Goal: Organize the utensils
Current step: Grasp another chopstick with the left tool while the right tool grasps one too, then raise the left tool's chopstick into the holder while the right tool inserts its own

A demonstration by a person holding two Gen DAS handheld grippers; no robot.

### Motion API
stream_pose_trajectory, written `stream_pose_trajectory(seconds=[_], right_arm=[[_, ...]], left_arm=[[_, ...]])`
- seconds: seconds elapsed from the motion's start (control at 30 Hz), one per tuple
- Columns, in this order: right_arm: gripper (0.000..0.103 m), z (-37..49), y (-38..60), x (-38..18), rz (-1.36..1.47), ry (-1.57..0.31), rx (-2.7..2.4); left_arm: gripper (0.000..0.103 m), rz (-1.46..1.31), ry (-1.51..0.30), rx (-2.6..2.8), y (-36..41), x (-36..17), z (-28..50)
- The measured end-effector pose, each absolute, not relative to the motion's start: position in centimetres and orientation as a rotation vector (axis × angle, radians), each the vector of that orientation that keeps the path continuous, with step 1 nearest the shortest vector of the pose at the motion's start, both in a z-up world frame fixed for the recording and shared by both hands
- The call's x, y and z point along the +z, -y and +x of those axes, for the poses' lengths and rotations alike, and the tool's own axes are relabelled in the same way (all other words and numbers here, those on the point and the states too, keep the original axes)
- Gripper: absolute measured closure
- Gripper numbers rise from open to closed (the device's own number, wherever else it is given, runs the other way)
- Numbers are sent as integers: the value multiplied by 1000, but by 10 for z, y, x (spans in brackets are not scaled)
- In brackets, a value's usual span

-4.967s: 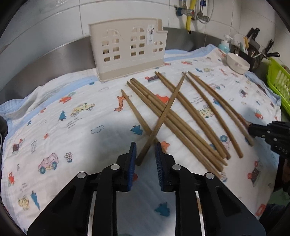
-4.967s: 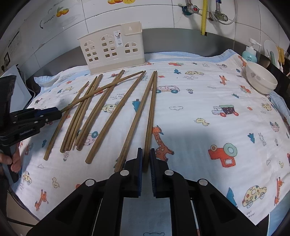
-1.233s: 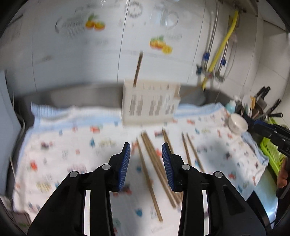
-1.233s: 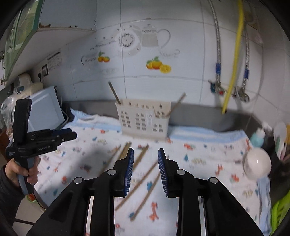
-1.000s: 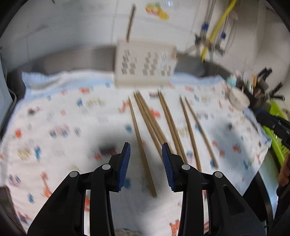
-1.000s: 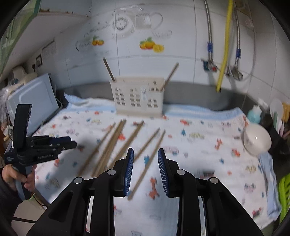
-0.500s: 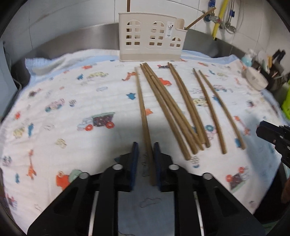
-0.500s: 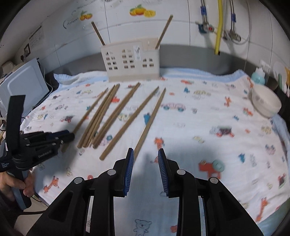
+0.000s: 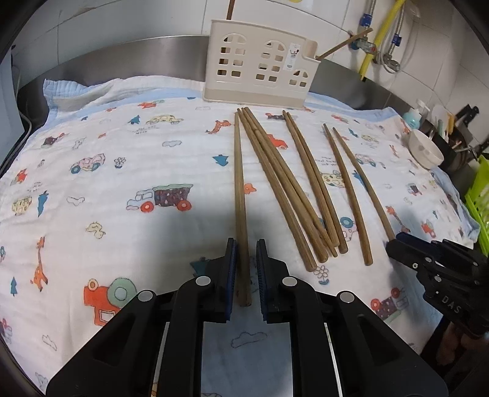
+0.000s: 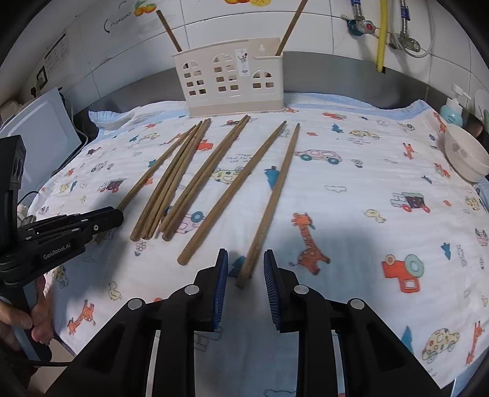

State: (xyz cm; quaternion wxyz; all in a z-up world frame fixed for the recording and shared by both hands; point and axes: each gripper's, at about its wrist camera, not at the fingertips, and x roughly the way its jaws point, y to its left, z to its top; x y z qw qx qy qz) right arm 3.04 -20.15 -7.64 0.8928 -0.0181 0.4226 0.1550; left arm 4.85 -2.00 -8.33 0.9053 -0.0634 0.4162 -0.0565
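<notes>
Several brown wooden chopsticks lie side by side on a cartoon-print cloth. My left gripper sits low over the near end of the leftmost chopstick. Its blue pads are almost together around that end, with a thin slit showing at the right pad. My right gripper straddles the near end of the rightmost chopstick. Its jaws are closing, with gaps on both sides. A cream holder at the back has two chopsticks standing in it.
A white bowl and a soap bottle sit at the cloth's right edge. A green basket is beyond them. A white appliance stands at the left. A hand holds the left gripper's handle.
Both grippers dropped from facing the tiled wall down to the cloth. The left jaws narrowed around the leftmost chopstick, the right ones around the rightmost. Two chopsticks now stand in the holder.
</notes>
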Motion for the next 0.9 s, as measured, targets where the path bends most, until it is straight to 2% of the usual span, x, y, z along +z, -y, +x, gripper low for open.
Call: stream_pose_trajectory(seconds=[0.33,0.37,0.6,0.9], right_arm=[[96,26,205,-74,-49,-850,266],[97,24,207,-71,-49,-839,269],[97,15,221,-37,-51,-743,262],[97,16,228,28,-69,-594,303]], left_arm=[[92,-47,-870,-130,27,-81,55],[95,-54,-875,-135,26,-80,56],[96,-103,-841,-165,18,-71,51],[96,-121,-681,-198,10,-18,41]])
